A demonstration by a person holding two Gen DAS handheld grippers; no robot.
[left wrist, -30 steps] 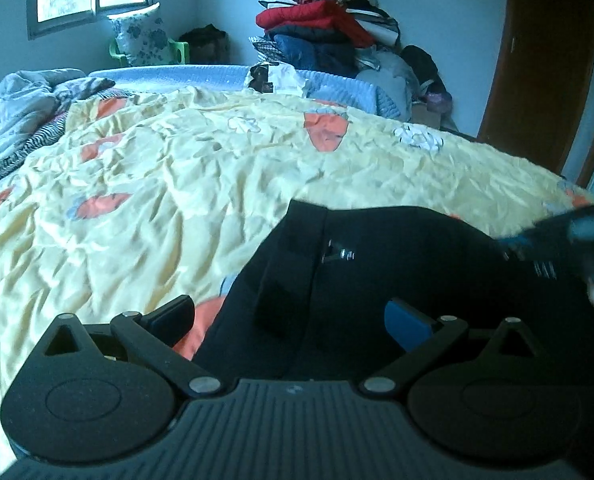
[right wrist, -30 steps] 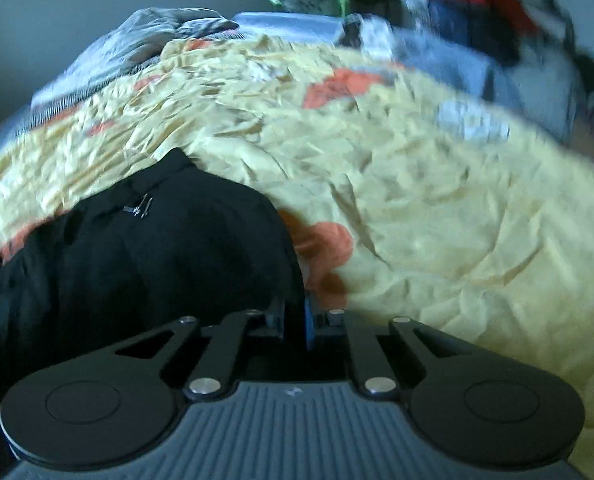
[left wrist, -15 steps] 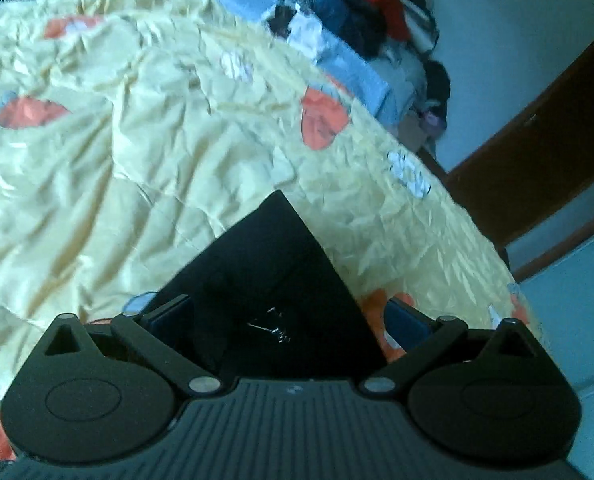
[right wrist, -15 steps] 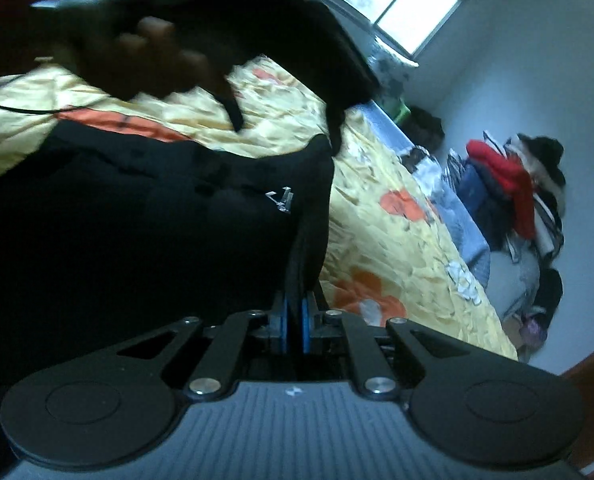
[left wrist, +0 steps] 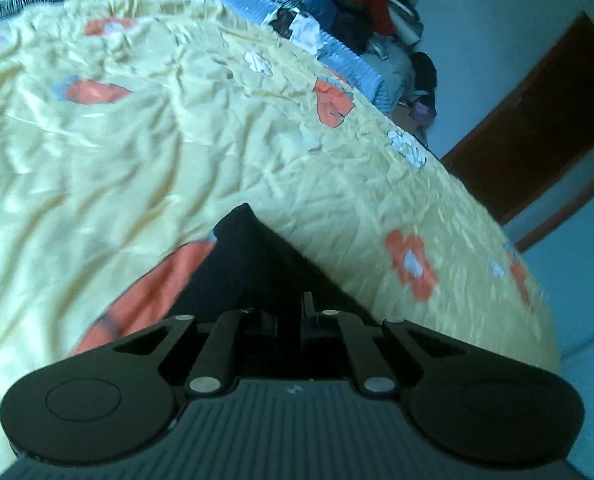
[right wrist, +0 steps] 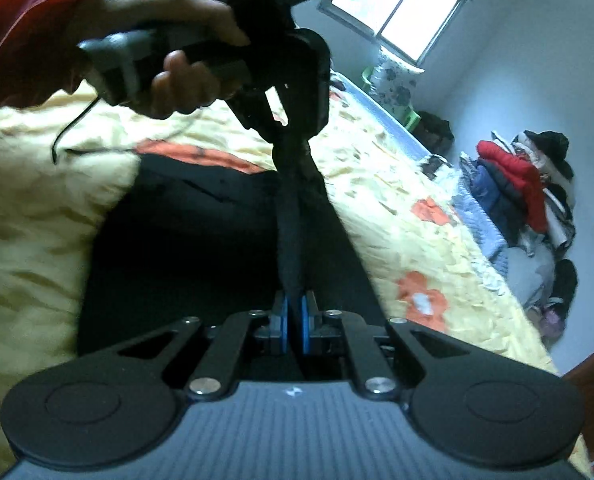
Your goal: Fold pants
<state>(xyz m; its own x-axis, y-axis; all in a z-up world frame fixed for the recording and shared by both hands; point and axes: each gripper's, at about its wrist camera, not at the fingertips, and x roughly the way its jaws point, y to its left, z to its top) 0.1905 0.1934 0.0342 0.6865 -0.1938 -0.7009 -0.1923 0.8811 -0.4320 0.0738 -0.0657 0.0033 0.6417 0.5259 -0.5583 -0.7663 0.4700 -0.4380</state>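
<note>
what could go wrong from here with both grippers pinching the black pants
1. Both the left gripper and the right gripper hold only a narrow bunched strip of the pants, so the fabric could slip out.
2. The rest lies crumpled on the yellow bedspread, so the fold may come out uneven.

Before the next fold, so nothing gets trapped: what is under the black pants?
The yellow flowered bedspread shows around the pants, so they lie on it. Whatever sits directly beneath the cloth is covered. Both the left gripper and right gripper pinch one raised edge.
</note>
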